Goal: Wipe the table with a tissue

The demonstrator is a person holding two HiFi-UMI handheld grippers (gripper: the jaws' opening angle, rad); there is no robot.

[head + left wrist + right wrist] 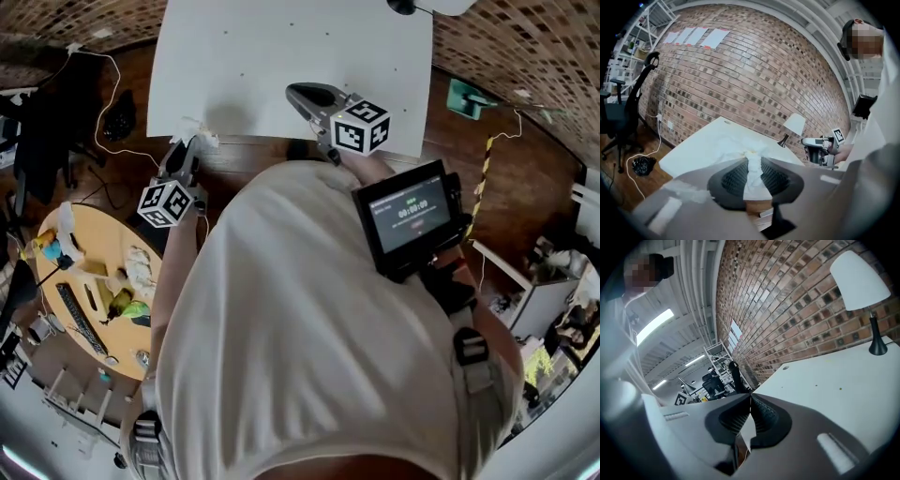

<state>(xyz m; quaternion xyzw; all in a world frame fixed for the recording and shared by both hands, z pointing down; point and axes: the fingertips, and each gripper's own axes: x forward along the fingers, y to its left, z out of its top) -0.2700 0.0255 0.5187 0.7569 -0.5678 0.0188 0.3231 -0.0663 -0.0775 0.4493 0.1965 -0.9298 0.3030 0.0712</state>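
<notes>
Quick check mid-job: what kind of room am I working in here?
Probably an indoor office or lab-style workspace: a brick wall, a white table with a lamp, plus an office chair and metal shelving.

White lamp (860,280), brick wall (754,79), office chair (623,112)

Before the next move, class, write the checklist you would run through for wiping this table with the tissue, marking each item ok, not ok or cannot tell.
1. Grip: the left gripper holds the tissue clamped: ok.
2. Spare hand: the right gripper is shut and empty: ok.
3. Contact: tissue touching the table: cannot tell.
4. Obstacle: the lamp stands at the far edge, apart from both grippers: ok.
5. Surface clean: not ok, small specks show.
</notes>
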